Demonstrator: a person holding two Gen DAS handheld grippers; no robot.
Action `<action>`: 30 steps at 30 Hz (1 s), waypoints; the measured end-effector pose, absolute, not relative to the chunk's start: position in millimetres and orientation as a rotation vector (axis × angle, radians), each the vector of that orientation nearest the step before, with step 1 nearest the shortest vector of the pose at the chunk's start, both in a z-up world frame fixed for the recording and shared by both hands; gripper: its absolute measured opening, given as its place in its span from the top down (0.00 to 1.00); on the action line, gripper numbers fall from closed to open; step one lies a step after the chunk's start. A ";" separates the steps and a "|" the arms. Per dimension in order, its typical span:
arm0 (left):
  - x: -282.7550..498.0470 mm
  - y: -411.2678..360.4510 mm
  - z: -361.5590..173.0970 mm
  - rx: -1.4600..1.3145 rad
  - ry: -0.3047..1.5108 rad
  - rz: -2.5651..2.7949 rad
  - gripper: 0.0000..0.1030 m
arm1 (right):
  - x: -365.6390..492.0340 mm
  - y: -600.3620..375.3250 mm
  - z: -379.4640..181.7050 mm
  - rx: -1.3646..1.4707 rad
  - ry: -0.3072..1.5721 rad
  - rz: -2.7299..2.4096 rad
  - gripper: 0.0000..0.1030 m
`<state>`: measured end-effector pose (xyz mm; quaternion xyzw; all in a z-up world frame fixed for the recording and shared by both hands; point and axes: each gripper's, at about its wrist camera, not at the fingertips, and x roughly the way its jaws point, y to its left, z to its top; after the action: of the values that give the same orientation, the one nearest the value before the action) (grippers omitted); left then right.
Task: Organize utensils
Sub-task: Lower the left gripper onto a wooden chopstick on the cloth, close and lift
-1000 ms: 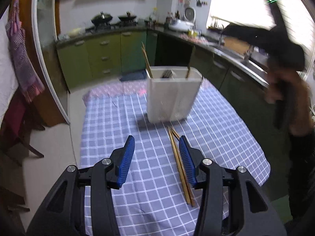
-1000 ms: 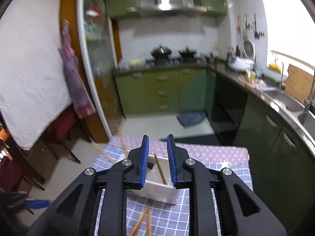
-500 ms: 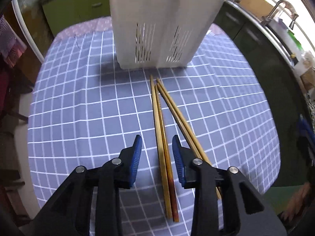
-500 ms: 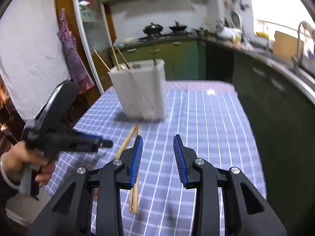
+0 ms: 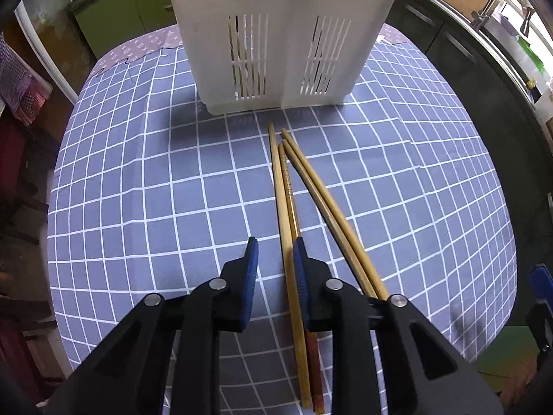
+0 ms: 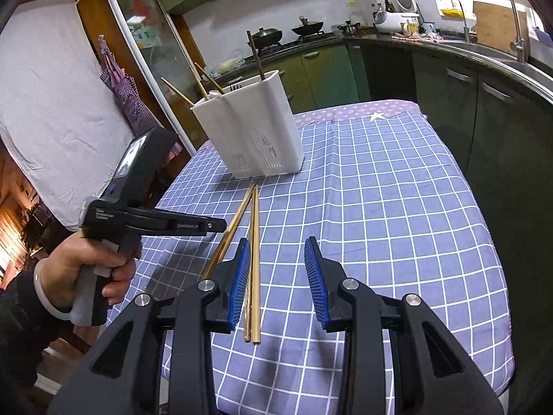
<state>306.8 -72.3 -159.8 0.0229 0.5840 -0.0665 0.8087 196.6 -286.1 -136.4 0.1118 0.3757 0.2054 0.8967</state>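
Observation:
Several wooden chopsticks [image 5: 288, 193] lie side by side on the blue checked tablecloth [image 5: 138, 190], pointing at a white slotted utensil holder [image 5: 276, 34]. My left gripper [image 5: 274, 266] is open low over the table, with the leftmost chopsticks running between its blue fingers. In the right wrist view the holder [image 6: 252, 128] has several chopsticks standing in it, and the loose chopsticks [image 6: 254, 235] lie before it. My right gripper [image 6: 276, 273] is open and empty, just right of the chopsticks' near ends. The left gripper also shows in the right wrist view [image 6: 217, 225], at the left.
The table's edges fall away on the left [image 5: 52, 207] and right [image 6: 497, 242]. Green kitchen cabinets [image 6: 321, 72], a stove with pans and a counter with a sink [image 6: 484, 48] surround it. A glass door [image 6: 145, 52] and a white sheet stand at the left.
My left gripper has dropped and moved forward over the chopsticks, its fingers narrowing around them. My right gripper has swung down from above the holder to low over the table and opened wider.

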 end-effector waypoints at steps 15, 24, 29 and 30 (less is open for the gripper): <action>316.0 -82.0 -167.5 0.048 1.249 -0.145 0.82 | 194.0 -286.3 -132.9 0.255 0.796 0.454 0.68; 325.3 -78.9 -173.3 0.048 1.253 -0.118 0.85 | 194.1 -289.4 -132.2 0.276 0.797 0.453 0.67; 321.5 -56.5 -167.4 -0.040 1.266 -0.148 0.85 | 193.6 -288.6 -133.3 0.278 0.802 0.463 0.66; 321.0 -51.9 -165.6 -0.043 1.259 -0.146 0.85 | 194.1 -288.8 -133.4 0.281 0.802 0.464 0.66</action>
<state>321.0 -51.9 -165.6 -0.0200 0.5880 -0.0684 0.8057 194.1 -288.8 -133.4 0.1353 0.3855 0.2231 0.8851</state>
